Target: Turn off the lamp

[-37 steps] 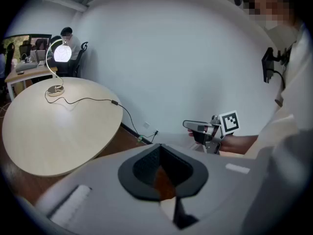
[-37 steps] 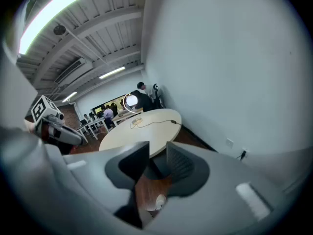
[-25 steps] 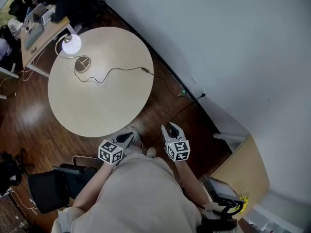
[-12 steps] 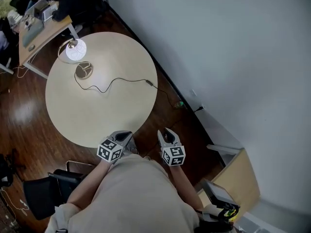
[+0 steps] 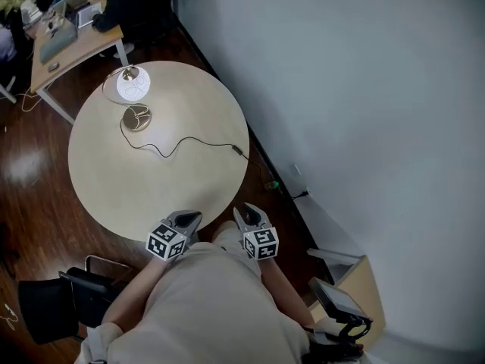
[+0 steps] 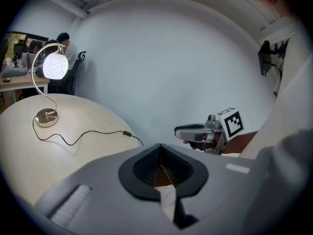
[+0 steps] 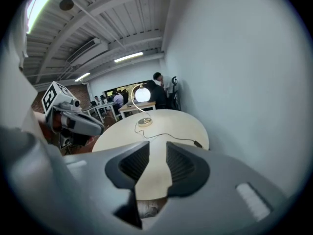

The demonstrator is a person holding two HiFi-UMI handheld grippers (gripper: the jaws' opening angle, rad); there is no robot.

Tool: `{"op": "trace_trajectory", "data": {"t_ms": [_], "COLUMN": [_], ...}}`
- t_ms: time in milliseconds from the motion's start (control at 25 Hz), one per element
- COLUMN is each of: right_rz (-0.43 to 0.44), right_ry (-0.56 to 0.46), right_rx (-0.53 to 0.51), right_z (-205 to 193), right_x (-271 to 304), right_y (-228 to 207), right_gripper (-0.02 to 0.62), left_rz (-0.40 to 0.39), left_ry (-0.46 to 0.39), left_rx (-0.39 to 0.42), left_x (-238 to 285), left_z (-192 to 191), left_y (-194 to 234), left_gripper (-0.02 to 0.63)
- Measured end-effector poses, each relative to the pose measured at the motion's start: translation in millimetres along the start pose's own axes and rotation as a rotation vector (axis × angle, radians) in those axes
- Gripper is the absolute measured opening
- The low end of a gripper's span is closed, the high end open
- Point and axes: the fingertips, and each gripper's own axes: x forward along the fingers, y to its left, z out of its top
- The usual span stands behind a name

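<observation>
- Head view puts the lamp [image 5: 133,83] in the upper left of the frame, on the far side of the round table [image 5: 114,196]. Its globe is lit, so the task is not yet done.
- Both tools sit at the lower centre, by the near table edge and well apart from the lamp.
- The left gripper [image 5: 184,220] has its jaws brought together on nothing.
- The right gripper [image 5: 244,215] has its jaws parted, with only bare tabletop showing in the gap.
- The lamp stands upright. A thin stem rises from the round brass-coloured base [image 5: 137,117] and arcs over, so the long axis is vertical and the globe hangs off to the upper side of the base in the head view.
- The cord [image 5: 182,141] snakes from the base toward the right edge of the table. A small dark inline piece [image 5: 237,150], probably the switch, lies along the cord's line just before it drops over the edge.
- Handling, as a judgement: the lamp looks light and top-heavy on its slim stem, and the globe looks brittle. Both are better left untouched.
- The cord is limp and the inline piece is small and light, so it is likely to skid on the smooth top.
- The best place to take hold is that inline piece, pinched across its short sides or pressed from above with the other tool steadying the cord.
</observation>
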Motion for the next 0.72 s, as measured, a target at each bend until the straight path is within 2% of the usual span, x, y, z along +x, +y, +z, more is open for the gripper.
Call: {"op": "trace_trajectory", "data": {"t_ms": [120,200,320,520,720], "right_rz": [0.020,0.057,0.138,0.270,0.343], "right_ry": [0.009,0.039,0.099,0.168,0.225], "right_rx": [-0.007,-0.033,-0.097,-0.205,-0.281], "right_z": [16,18,15,18,33], "right_x": [25,49,72,99,130], "right_y": [-1,3,14,34,20], "right_gripper": [0.109,0.109,0.109,0.109,0.109], "left_rz": [0.038,0.074,0.126,0.187,0.261], "left_ry": [-0.054,-0.096,-0.159,-0.164,-0.170], "left_rx": [0.003,-0.028,-0.086,-0.130,-0.160], "left_x": [-12,-17,-20,-13,-3], "left_z": [18,22,22,26,44], "left_y": [20,39,44,43,47], "left_gripper": [0.003,0.003,0.003,0.003,0.003]}}
